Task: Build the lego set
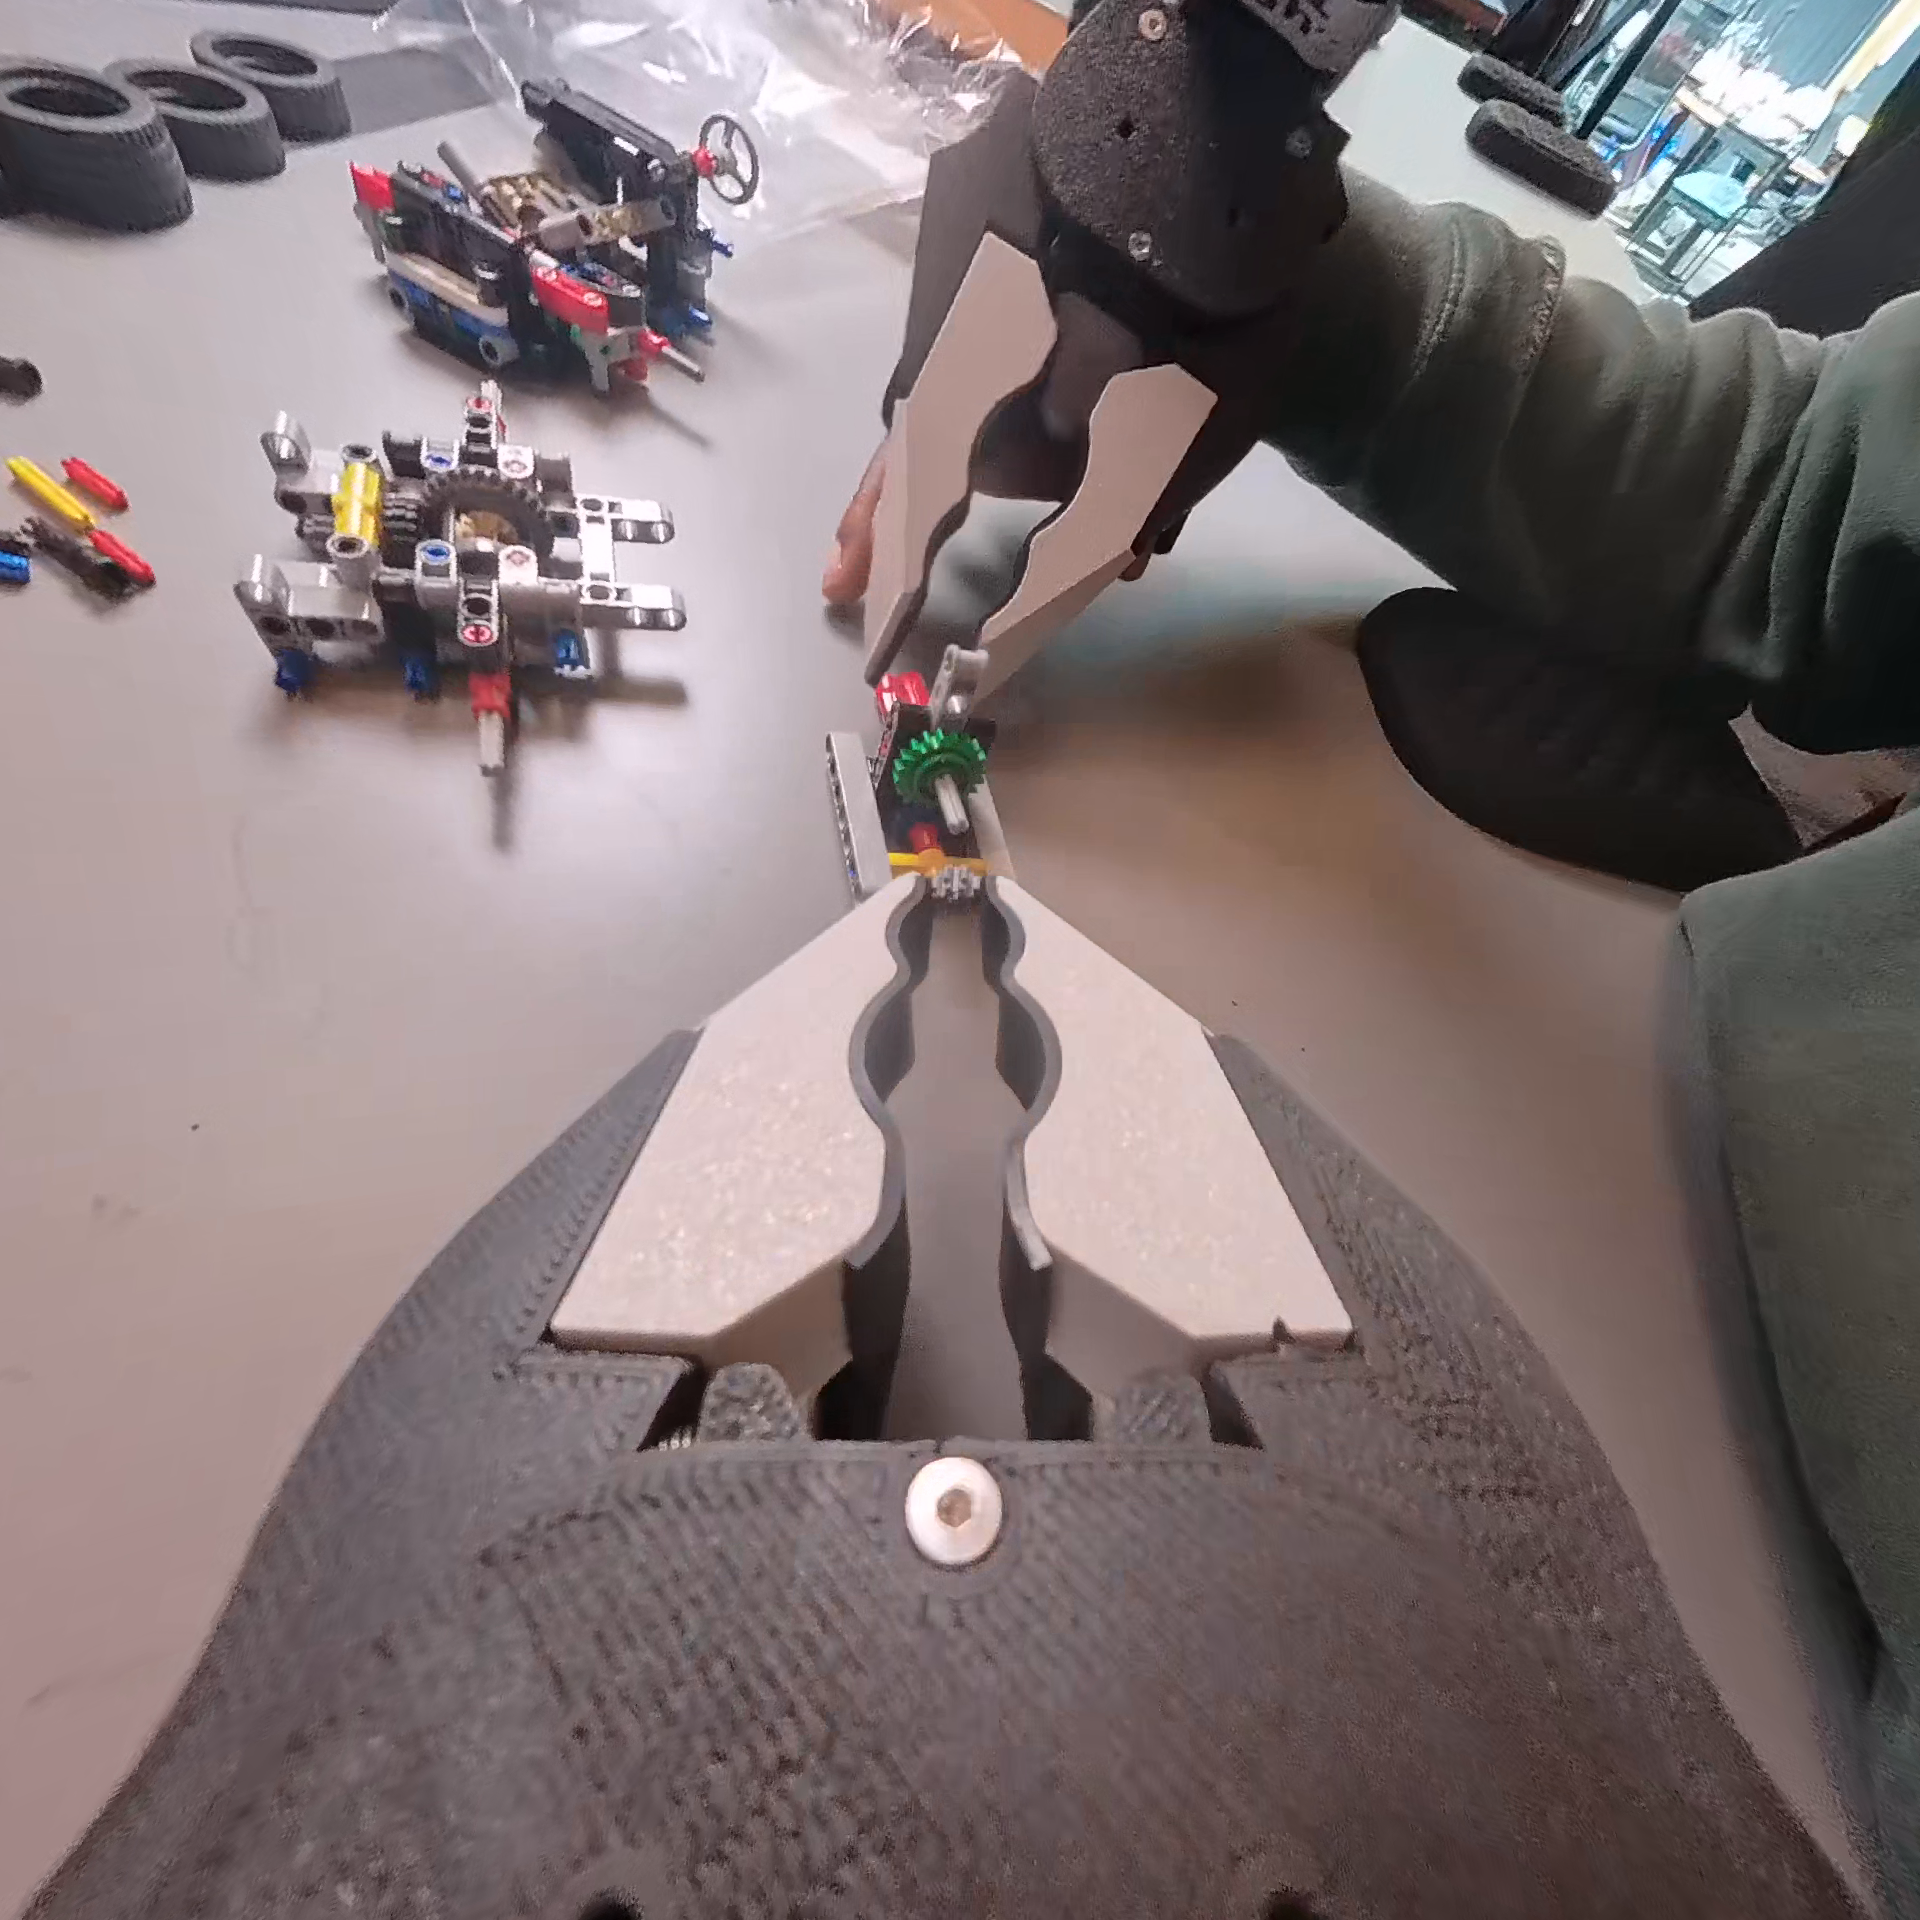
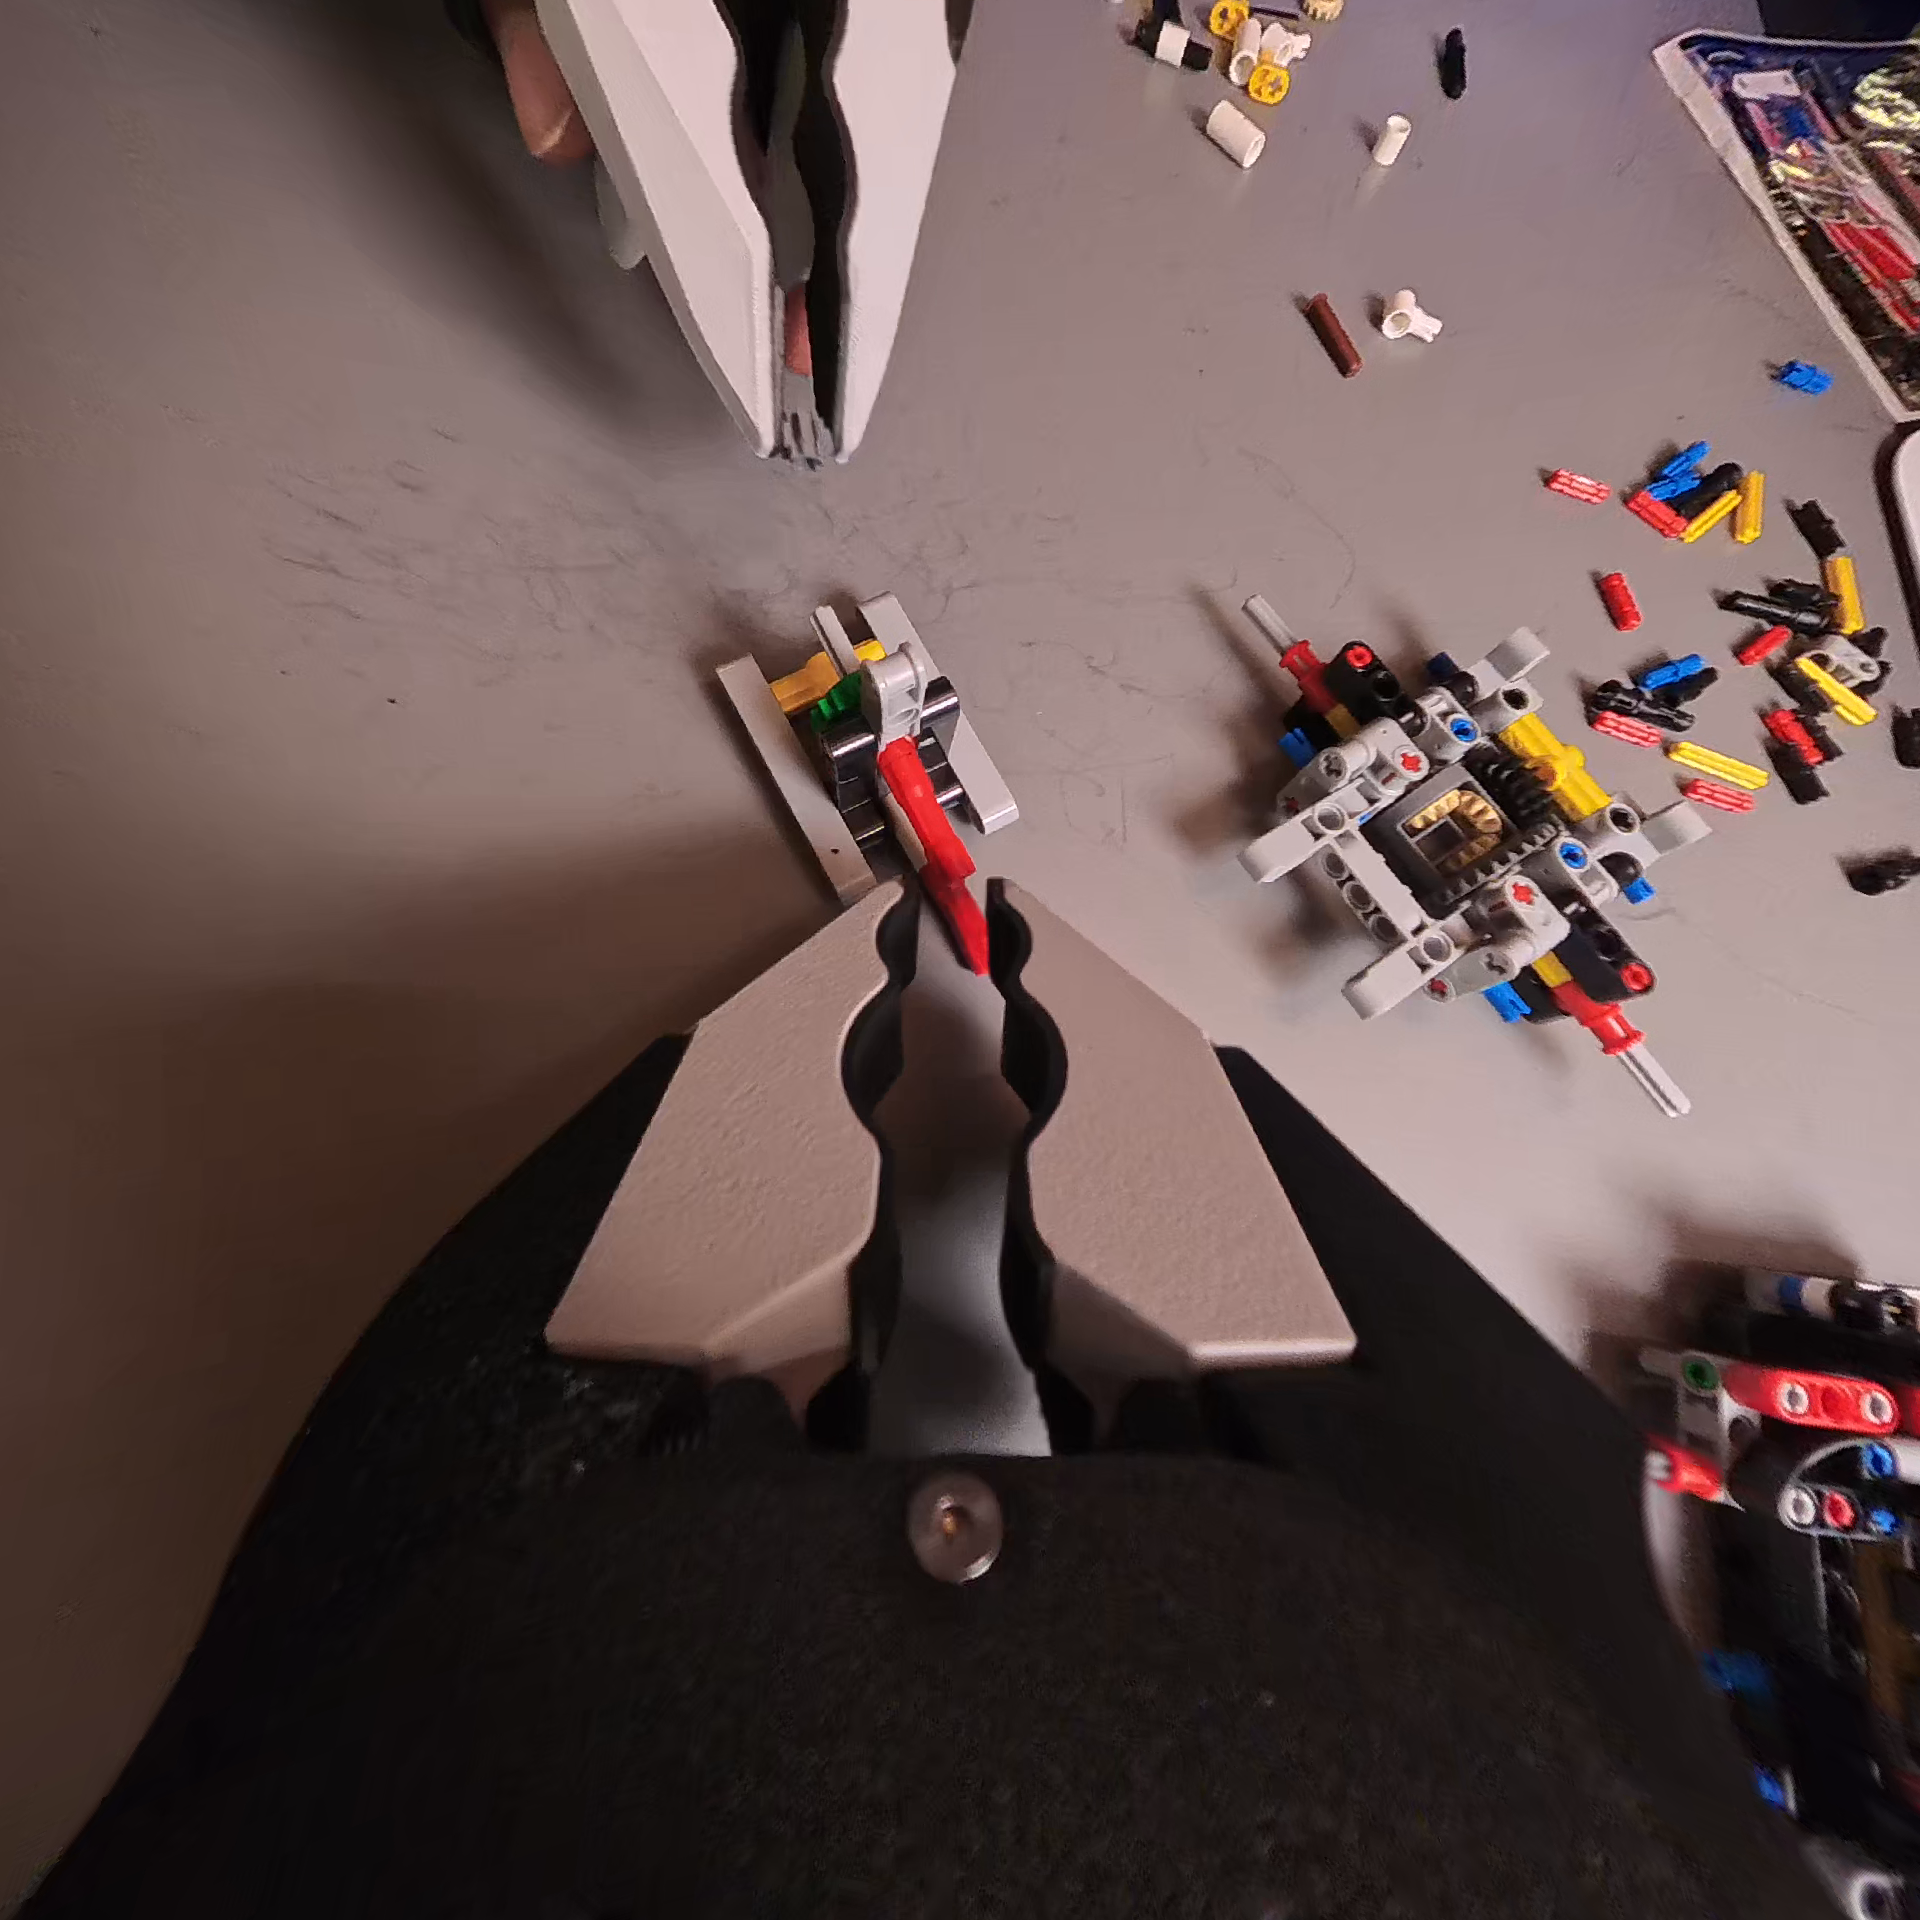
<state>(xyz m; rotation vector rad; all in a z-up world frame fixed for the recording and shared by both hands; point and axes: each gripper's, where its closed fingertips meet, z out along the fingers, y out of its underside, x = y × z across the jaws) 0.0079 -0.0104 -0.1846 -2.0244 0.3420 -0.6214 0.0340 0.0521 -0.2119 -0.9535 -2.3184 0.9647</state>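
A small brick assembly with a green gear lies on the grey table; it also shows in the right wrist view. My left gripper is shut on a small grey toothed part, just short of the assembly; the right wrist view shows it apart from the assembly, with the grey part at its tips. A red axle piece sticks out of the assembly and lies aslant between the pads of my right gripper. One pad stands off it, so this gripper is open. It shows in the left wrist view too.
A larger grey gear assembly and loose coloured pins lie to the right. A car chassis, black tyres and a clear plastic bag lie farther off. A booklet lies at the table's far right. A person's green sleeve shows.
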